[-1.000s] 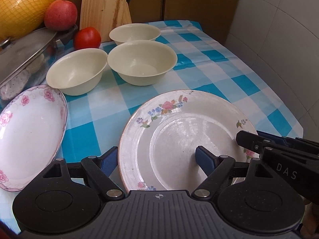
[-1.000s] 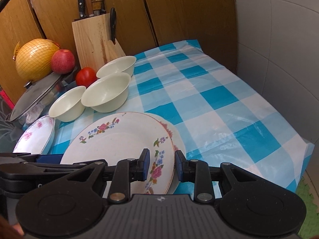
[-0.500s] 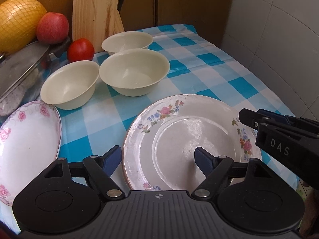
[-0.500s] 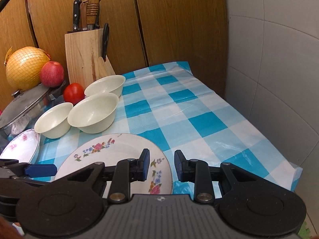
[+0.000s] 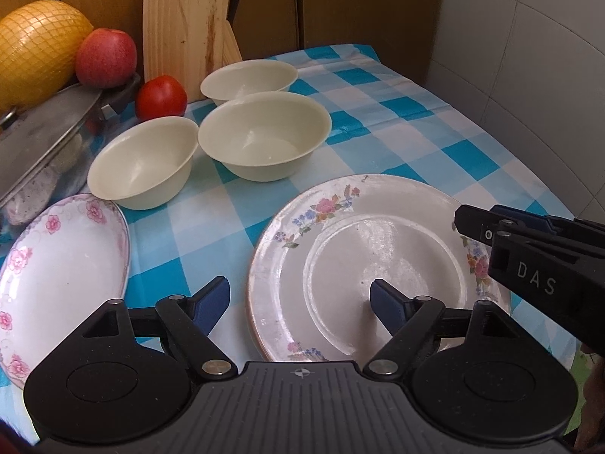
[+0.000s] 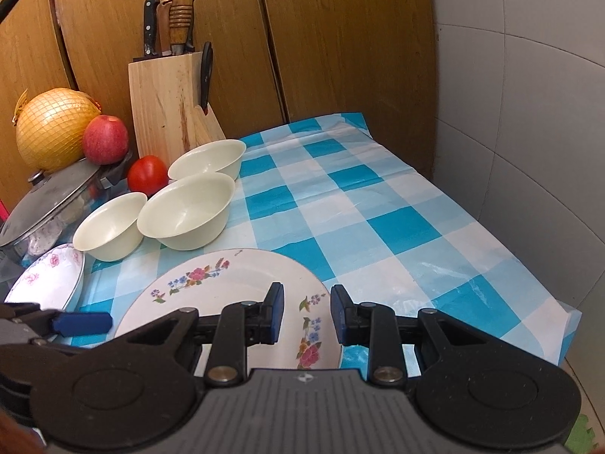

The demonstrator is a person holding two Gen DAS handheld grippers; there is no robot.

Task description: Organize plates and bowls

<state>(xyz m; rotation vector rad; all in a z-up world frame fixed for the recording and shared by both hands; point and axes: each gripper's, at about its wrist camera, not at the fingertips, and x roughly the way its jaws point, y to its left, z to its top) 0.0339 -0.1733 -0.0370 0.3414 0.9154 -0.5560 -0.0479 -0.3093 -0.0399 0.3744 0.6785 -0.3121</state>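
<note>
Bowls (image 5: 264,140) number three, floral plates (image 5: 374,261) two.

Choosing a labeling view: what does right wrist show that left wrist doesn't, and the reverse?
Right wrist only: the knife handles atop the knife block, and the checked cloth at its near right corner.
Left wrist only: a side-on look at the right hand-held gripper by the right rim of the floral plate, and the pink-flower dish nearly whole.
Both: floral plate, three cream bowls, tomato, apple, netted yellow fruit, pot lid, checked cloth.
</note>
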